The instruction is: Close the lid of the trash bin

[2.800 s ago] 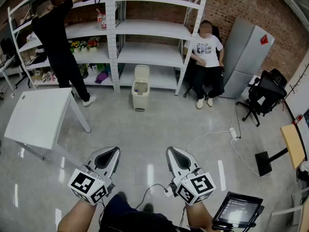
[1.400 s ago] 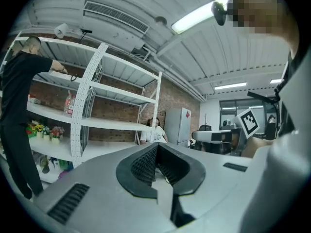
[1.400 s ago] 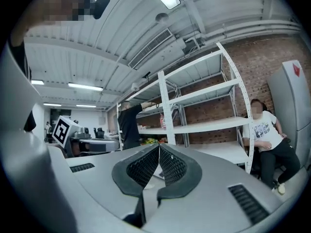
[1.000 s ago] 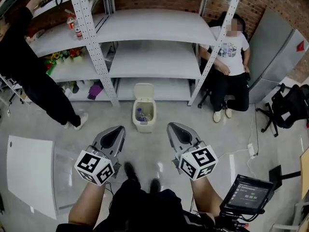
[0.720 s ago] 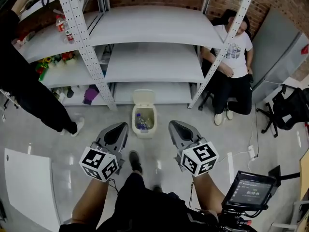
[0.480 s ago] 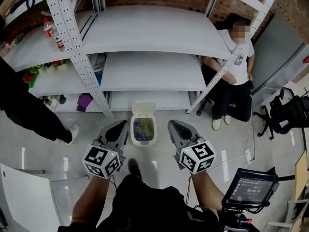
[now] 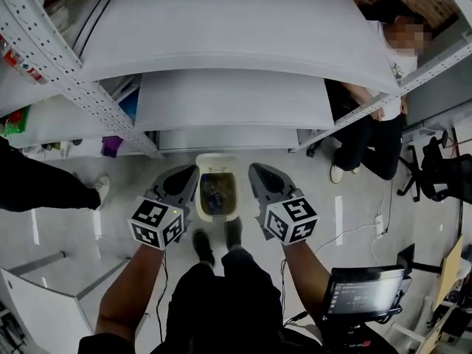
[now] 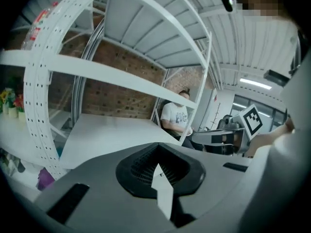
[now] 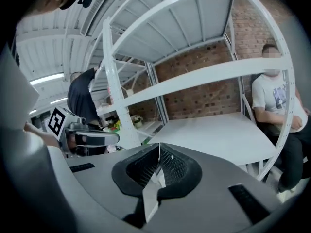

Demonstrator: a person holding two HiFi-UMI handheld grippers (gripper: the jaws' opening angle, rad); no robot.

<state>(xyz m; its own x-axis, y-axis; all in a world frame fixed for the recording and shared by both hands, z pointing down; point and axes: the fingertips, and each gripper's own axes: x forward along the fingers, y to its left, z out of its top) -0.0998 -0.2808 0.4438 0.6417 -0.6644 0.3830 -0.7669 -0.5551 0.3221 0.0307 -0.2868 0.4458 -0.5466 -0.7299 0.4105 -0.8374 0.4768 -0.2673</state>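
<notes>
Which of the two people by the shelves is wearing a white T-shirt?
The person at the right end of the shelving, who also wears dark trousers. The other person, at the left, is dressed in black.

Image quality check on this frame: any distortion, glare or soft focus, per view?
Head view: heavy barrel distortion, the shelves bow; glare streaks on the floor; trash bin interior is shadowed. Left gripper view: fisheye, black vignette at corners, left gripper close-up looks soft. Right gripper view: same vignette, ceiling light blown out.
</notes>
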